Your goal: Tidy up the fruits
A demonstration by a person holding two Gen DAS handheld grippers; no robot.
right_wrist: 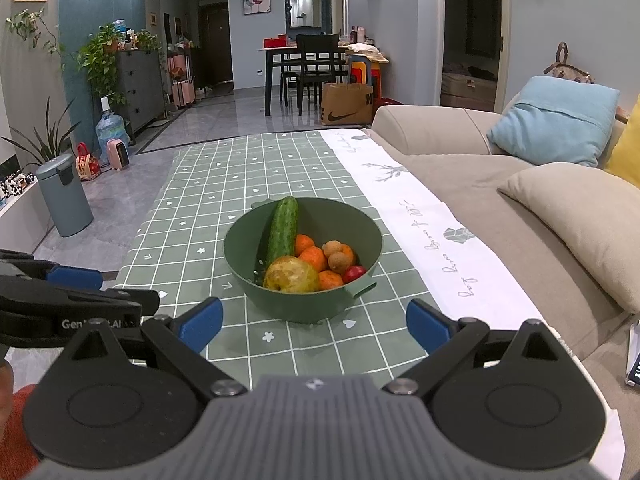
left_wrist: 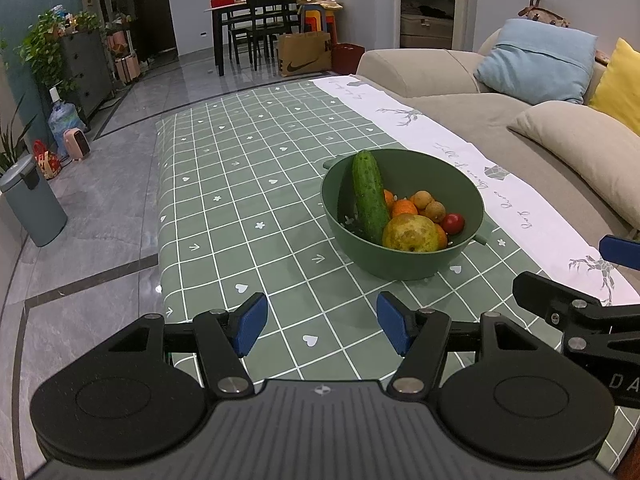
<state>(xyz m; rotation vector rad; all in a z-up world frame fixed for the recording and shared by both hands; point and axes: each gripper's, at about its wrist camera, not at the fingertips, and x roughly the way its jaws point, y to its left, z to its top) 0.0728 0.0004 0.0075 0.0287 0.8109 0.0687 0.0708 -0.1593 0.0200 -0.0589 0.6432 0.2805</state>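
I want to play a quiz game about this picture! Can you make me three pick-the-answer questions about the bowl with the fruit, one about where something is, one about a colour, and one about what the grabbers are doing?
1. Where does the cucumber lie?
A. on the sofa
B. in the bowl, leaning on its rim
C. on the floor

2. What colour is the bowl?
A. green
B. white
C. red

3. How are the left hand-held gripper and right hand-held gripper?
A. both shut on fruit
B. one holds the bowl
C. both open and holding nothing

Answers: 1 B, its top pokes over the rim. 2 A, green walls show. 3 C, only tablecloth shows between the pads.
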